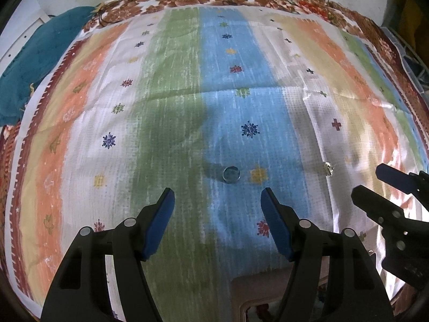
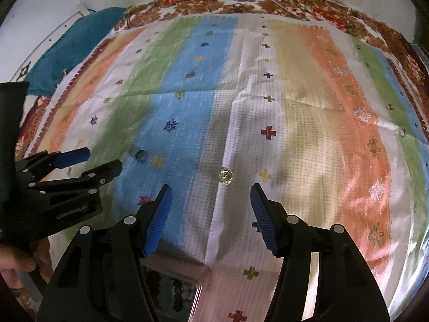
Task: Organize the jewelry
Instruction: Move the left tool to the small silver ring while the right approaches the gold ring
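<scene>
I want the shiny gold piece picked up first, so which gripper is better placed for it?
Right. The gold piece lies just ahead of the right gripper, between its open jaws; the left gripper faces the dark ring.

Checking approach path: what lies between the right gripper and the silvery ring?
Only bare striped cloth separates the right gripper from the silvery ring, in the right wrist view.

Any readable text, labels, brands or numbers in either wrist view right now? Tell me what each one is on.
None can be read.
Right gripper: faint embossed marks low on its body in the left wrist view, too small and dark to read.
Left gripper: a pale line of marks on its body in the right wrist view, too blurred to read.
Striped cloth: only printed stars, crosses and tree motifs, no lettering.
</scene>
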`<action>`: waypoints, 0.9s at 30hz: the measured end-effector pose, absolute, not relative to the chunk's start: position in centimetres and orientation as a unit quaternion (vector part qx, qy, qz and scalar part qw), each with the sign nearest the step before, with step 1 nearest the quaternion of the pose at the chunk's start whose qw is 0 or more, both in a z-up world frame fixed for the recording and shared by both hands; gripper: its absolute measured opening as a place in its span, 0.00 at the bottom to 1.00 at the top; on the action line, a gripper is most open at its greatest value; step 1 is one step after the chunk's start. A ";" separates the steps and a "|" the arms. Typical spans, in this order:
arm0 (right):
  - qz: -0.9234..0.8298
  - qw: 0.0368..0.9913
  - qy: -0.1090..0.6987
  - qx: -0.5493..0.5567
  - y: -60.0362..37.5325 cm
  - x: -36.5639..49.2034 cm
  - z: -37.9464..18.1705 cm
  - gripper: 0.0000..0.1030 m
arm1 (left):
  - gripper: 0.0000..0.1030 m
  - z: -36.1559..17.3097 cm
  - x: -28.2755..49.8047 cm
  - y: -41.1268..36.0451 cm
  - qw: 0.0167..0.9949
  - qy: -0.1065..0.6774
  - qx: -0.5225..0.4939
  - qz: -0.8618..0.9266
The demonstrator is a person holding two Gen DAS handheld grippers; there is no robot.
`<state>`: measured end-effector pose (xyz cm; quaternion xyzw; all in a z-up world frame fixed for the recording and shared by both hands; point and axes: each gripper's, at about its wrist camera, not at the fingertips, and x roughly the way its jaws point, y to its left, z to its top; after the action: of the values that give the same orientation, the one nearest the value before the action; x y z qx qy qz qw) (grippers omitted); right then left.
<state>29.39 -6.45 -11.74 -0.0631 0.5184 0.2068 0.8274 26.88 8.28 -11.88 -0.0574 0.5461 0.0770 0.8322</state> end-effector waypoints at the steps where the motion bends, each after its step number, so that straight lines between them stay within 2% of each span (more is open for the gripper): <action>1: 0.205 0.826 0.521 -0.062 -6.5 29.7 -12.0 0.59 | 0.65 -11.9 27.0 8.3 0.832 0.547 -0.057 0.077; 7: 0.198 0.819 0.534 -0.061 -6.6 30.8 -13.3 0.59 | 0.68 -12.5 28.0 8.1 0.826 0.557 -0.059 0.060; 20: 0.192 0.816 0.541 -0.072 -5.7 32.4 -14.7 0.59 | 0.68 -14.9 30.2 9.3 0.812 0.578 -0.067 0.049; 27: 0.186 0.809 0.554 -0.070 -5.6 33.3 -15.9 0.59 | 0.67 -15.6 30.9 9.0 0.813 0.579 -0.038 0.041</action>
<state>33.25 -5.64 -15.93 -0.0703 0.5538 0.1855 0.8086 30.94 8.96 -15.61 -0.0383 0.5790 0.0413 0.8134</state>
